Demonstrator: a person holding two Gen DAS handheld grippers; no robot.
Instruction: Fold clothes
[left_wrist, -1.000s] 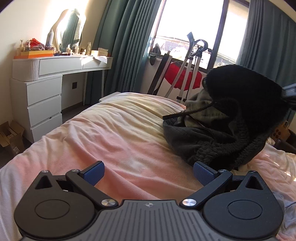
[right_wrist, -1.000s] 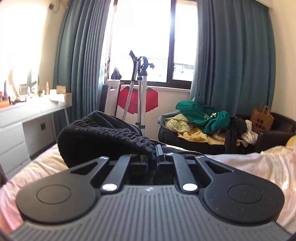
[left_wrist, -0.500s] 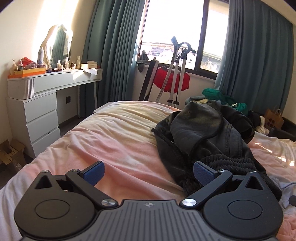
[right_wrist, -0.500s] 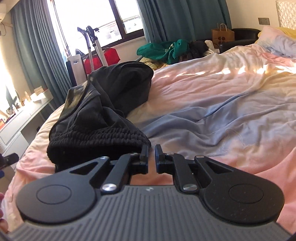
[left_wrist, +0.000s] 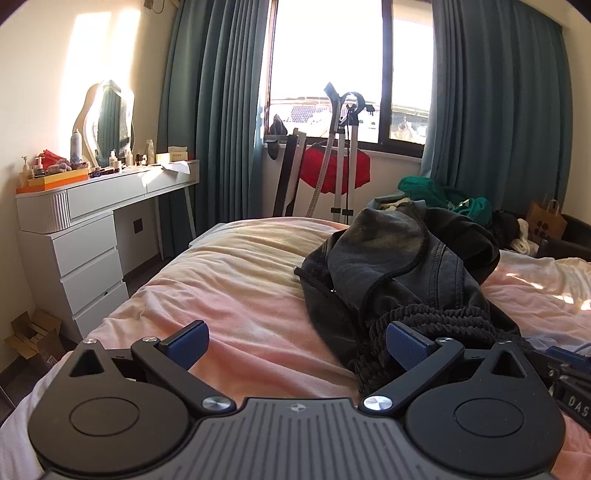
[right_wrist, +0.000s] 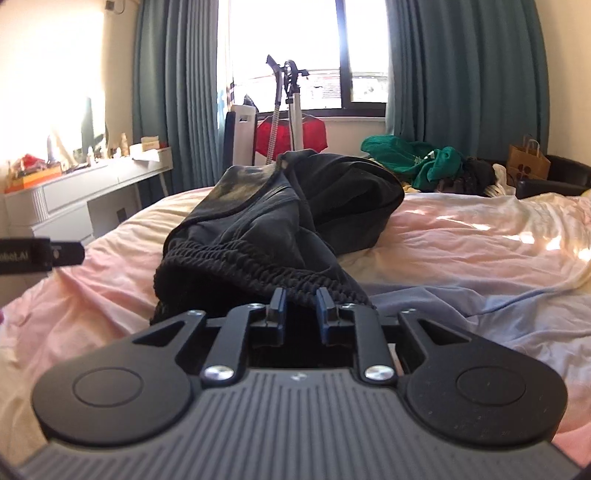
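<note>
- Left gripper (left_wrist: 295, 341) is spread wide, empty, over the bed (left_wrist: 229, 295).
- Right gripper (right_wrist: 300, 302) is released, parted at the crumpled dark garment's (right_wrist: 295, 206) ribbed hem.

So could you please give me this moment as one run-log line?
garment: heaped on bed | left gripper: open, empty | right gripper: open at waistband

The jacket (right_wrist: 266, 225) is matt dark cloth with a rough ribbed hem. The bedsheet (left_wrist: 236, 295) is soft, wrinkled cloth.

white dresser (left_wrist: 85, 236), teal curtains (left_wrist: 214, 110) (drawn back), paper bag (right_wrist: 528, 162)
</note>
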